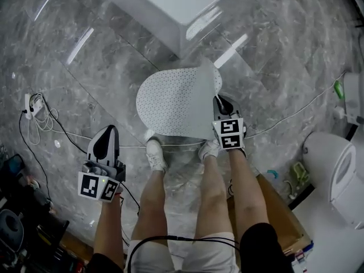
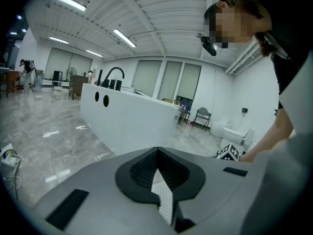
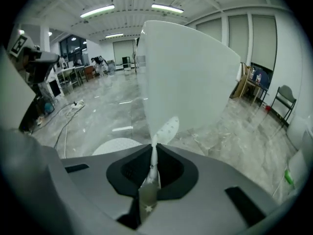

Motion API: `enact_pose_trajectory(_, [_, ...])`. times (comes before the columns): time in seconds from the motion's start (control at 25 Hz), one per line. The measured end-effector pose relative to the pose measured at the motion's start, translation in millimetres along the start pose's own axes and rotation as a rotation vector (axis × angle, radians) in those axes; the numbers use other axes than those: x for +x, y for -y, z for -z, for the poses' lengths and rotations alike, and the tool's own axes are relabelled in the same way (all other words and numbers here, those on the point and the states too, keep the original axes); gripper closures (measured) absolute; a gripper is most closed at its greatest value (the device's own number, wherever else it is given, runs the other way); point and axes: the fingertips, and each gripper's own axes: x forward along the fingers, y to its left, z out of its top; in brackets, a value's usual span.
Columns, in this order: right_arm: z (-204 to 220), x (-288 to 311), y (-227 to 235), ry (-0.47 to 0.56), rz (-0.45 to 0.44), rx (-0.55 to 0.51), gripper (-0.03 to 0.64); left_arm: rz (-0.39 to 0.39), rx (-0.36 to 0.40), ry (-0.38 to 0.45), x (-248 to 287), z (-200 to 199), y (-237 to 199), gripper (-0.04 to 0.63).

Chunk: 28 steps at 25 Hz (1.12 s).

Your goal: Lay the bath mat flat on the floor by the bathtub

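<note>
From the head view, the white perforated bath mat (image 1: 165, 104) sits on the grey marble floor (image 1: 85, 67) just in front of the near corner of the white bathtub (image 1: 165, 10). Its left part lies flat, and its right part is raised as a smooth flap. The right gripper (image 1: 219, 102) pinches that flap at the mat's right edge, above a white sneaker (image 1: 209, 148). The left gripper (image 1: 107, 132) hangs well to the left of the mat and clear of it, over a thin cable (image 1: 68, 135) on the floor. A toilet (image 1: 335, 169) stands at the far right. In the left gripper view, the left gripper (image 2: 156, 168) has its jaws together at the tips. A white dotted sliver shows in the slot behind them, and I cannot tell what it is. Beyond the jaws, the bathtub (image 2: 127, 121) runs across the floor with a black faucet (image 2: 113, 75) on its rim. In the right gripper view, the right gripper (image 3: 153, 153) has its jaws clamped on the thin edge of the bath mat (image 3: 190, 77), which stands upright as a broad white sheet. The rest of the mat lies pale on the floor (image 3: 234, 131) to the left.
</note>
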Motion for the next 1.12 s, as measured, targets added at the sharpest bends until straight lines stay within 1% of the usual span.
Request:
enact_pose_trajectory(0.08, [4, 1, 27, 0.000, 0.019, -0.031, 0.581, -0.019, -0.013, -0.009, 7, 8, 15, 0.581])
enact_pose_trajectory(0.2, [2, 3, 61, 0.016, 0.025, -0.083, 0.581, -0.027, -0.032, -0.018, 20, 16, 43, 0.581])
enact_pose_trajectory(0.28, [-1, 7, 76, 0.034, 0.019, -0.145, 0.581, -0.027, -0.040, -0.022, 30, 20, 58, 0.581])
enact_pose_trajectory(0.36, [-5, 15, 88, 0.046, 0.010, -0.182, 0.581, -0.030, -0.045, -0.021, 40, 23, 67, 0.581])
enact_pose_trajectory(0.44, [-6, 27, 100, 0.041, 0.005, -0.186, 0.581, -0.037, -0.041, -0.019, 49, 26, 74, 0.581])
enact_pose_trajectory(0.6, [3, 51, 128, 0.012, 0.022, -0.170, 0.580, -0.061, 0.000, -0.021, 63, 35, 81, 0.581])
enact_pose_trajectory(0.76, [22, 70, 144, -0.035, 0.031, -0.192, 0.578, -0.081, -0.011, -0.018, 75, 50, 79, 0.581])
enact_pose_trajectory(0.88, [41, 78, 151, -0.089, 0.034, -0.208, 0.563, -0.080, -0.027, -0.018, 86, 58, 81, 0.581])
enact_pose_trajectory(0.96, [54, 79, 159, -0.129, 0.061, -0.200, 0.539, -0.073, -0.037, -0.017, 91, 61, 85, 0.581])
enact_pose_trajectory(1.0, [60, 78, 166, -0.146, 0.094, -0.187, 0.532, -0.069, -0.041, -0.017, 92, 62, 87, 0.581])
enact_pose_trajectory(1.04, [64, 76, 176, -0.162, 0.138, -0.165, 0.550, -0.064, -0.045, -0.016, 93, 62, 89, 0.581])
enact_pose_trajectory(1.12, [71, 72, 195, -0.198, 0.220, -0.111, 0.552, -0.058, -0.049, -0.017, 93, 63, 91, 0.581])
